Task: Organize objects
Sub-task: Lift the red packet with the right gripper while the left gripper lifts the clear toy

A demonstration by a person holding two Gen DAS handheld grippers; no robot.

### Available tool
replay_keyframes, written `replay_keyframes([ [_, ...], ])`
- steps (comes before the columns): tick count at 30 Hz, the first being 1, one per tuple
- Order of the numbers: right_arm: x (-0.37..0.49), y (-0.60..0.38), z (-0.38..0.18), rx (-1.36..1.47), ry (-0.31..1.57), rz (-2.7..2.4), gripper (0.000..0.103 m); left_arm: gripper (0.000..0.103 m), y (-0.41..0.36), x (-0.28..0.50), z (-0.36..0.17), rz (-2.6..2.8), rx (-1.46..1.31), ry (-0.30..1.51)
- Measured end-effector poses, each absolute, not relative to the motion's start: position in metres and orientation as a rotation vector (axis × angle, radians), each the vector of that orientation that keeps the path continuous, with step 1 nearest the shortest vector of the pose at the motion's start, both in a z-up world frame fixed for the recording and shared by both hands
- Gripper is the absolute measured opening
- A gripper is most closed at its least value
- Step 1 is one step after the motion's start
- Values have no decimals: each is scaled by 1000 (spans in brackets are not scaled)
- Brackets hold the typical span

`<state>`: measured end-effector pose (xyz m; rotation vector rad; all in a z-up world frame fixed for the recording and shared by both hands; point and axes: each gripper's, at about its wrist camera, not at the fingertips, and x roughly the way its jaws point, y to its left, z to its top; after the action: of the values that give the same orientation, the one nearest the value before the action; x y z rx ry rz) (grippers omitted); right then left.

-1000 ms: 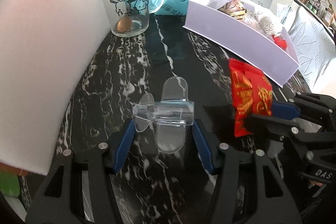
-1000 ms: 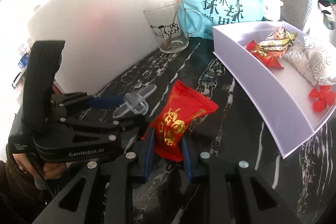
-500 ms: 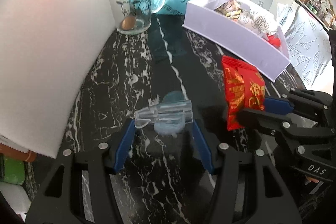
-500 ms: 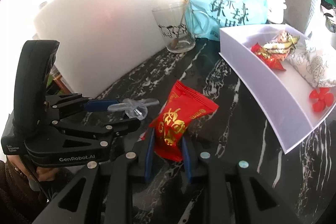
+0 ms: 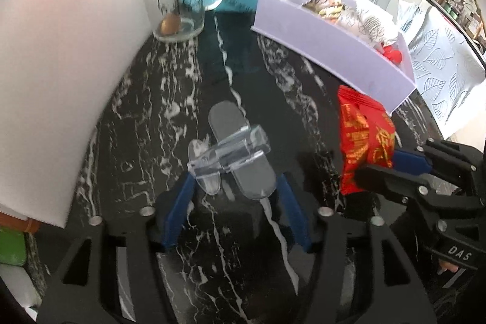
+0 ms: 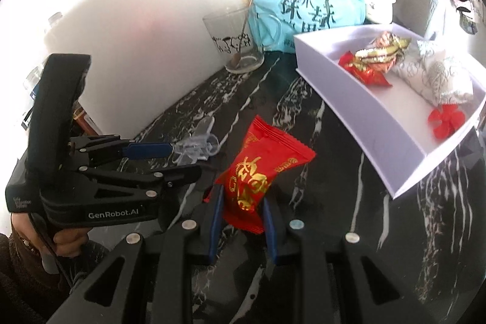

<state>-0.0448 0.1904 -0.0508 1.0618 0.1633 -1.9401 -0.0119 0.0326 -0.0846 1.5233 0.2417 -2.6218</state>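
- Red snack packet with gold characters, pinched in the closed right gripper, near the white box
- Clear plastic clip lies between the left gripper's opening jaws, untouched
- "GenRobot.AI" on left gripper

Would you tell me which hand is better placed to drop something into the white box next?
The right. Its tool is shut on the red snack packet beside the white box; the left tool is opening around the clear clip.

Bright daylight, white board blown out; glass motion-blurred; fisheye edges warped.
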Motion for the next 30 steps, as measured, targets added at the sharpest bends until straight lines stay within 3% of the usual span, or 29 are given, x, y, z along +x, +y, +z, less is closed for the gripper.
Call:
replay_keyframes([
  [8,-44,189,-57,1080,171,-1930,24,67,29,-19,-90,-2617,1475,226],
  [10,-46,190,-58,1087,168,-1933,24,58,30,-20,-89,-2616,1463,205],
  [30,-47,201,-39,1044,142,-1959,25,57,45,-19,-57,-2705,1461,126],
])
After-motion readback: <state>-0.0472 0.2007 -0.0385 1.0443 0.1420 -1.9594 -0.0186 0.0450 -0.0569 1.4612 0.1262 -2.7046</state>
